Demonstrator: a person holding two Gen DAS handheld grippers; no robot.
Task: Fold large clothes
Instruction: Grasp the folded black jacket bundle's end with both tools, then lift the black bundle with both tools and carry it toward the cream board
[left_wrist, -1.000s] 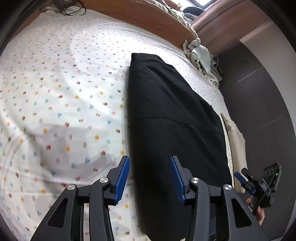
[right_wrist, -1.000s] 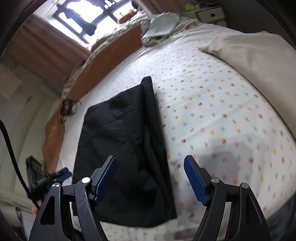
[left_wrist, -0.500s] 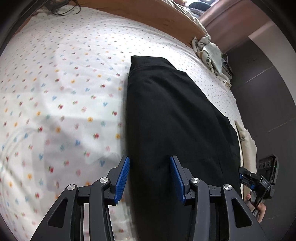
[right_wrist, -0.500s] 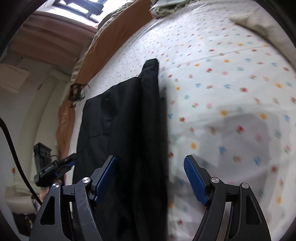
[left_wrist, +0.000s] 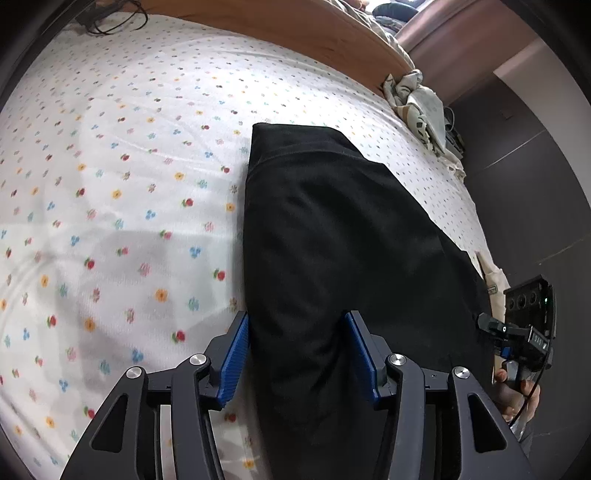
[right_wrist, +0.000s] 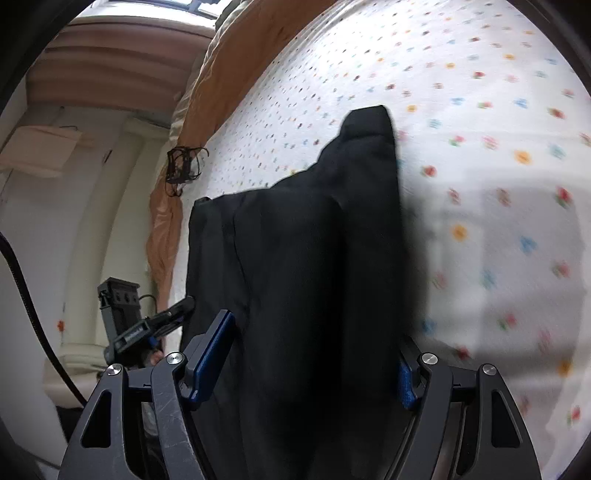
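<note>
Left wrist view: one black folded garment (left_wrist: 343, 236) lies lengthwise on one bed sheet (left_wrist: 122, 206), white with small coloured flowers. The left gripper (left_wrist: 297, 354) has two blue-padded fingers (left_wrist: 236, 354), and its jaws are opening; the garment's near left edge sits between them, but the pads do not press on it. One orange-brown bed border (left_wrist: 295, 29) runs along the far side, with one tangle of black cable (left_wrist: 110, 18) at its left end and one crumpled pale cloth (left_wrist: 417, 107) at its right end. At the right edge one hand (left_wrist: 517, 391) holds the second gripper's black body (left_wrist: 528, 314), which carries one green light. No writing on it can be read.

Right wrist view: the same single garment (right_wrist: 303, 280) fills the middle, its layers stacked in long folds with a narrower end pointing away. The right gripper (right_wrist: 308, 373) stands wide and released, its two blue pads either side of the garment's near end; the right pad is partly hidden by cloth. The flowered sheet (right_wrist: 498, 184) is blurred. The other gripper (right_wrist: 173, 314) reaches the garment's left edge. One cable tangle (right_wrist: 183, 166) lies on the orange border (right_wrist: 229, 74). No label is readable.
</note>
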